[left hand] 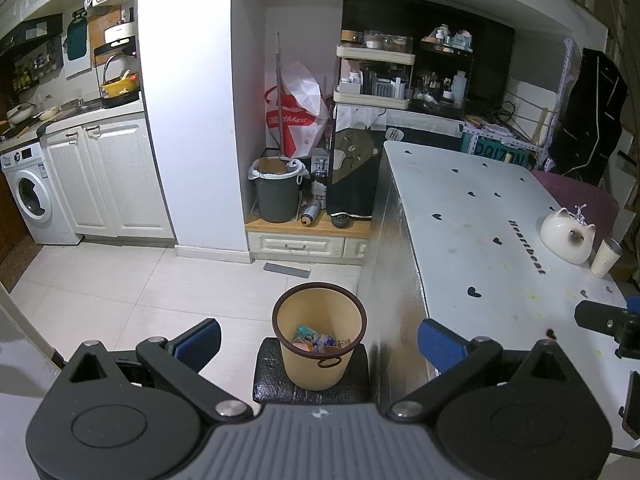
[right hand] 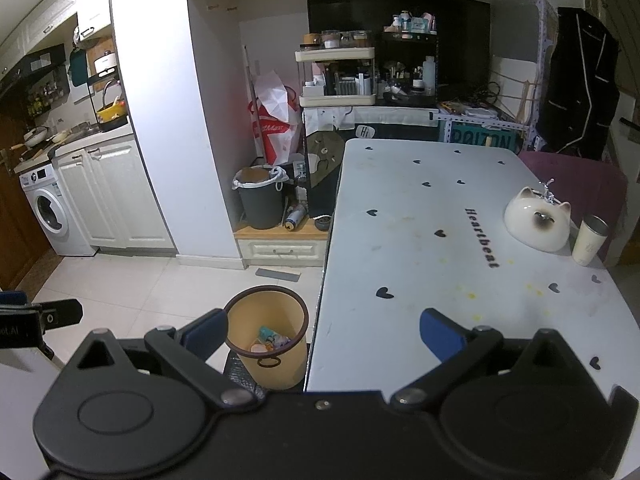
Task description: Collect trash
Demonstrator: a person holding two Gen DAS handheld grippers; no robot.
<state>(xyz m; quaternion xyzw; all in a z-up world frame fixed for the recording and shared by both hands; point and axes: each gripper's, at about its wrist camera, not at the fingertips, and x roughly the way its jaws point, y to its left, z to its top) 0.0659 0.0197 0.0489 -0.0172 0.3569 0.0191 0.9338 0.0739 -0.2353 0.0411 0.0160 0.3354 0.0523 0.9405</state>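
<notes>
Below and ahead of my left gripper (left hand: 319,340), spread wide and empty, stood the trash bin (left hand: 319,336) holding wrappers (left hand: 316,339); my right gripper (right hand: 324,332), likewise spread, hovered over the table (right hand: 460,248) edge.

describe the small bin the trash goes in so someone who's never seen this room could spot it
Start at the white table printed with black hearts. On the floor beside its near left edge, on a black stool, stands the tan wastebasket, wrappers already inside. Unlike the dark grey bin in the alcove, it is tan, brown-rimmed and has no bag liner.
</notes>
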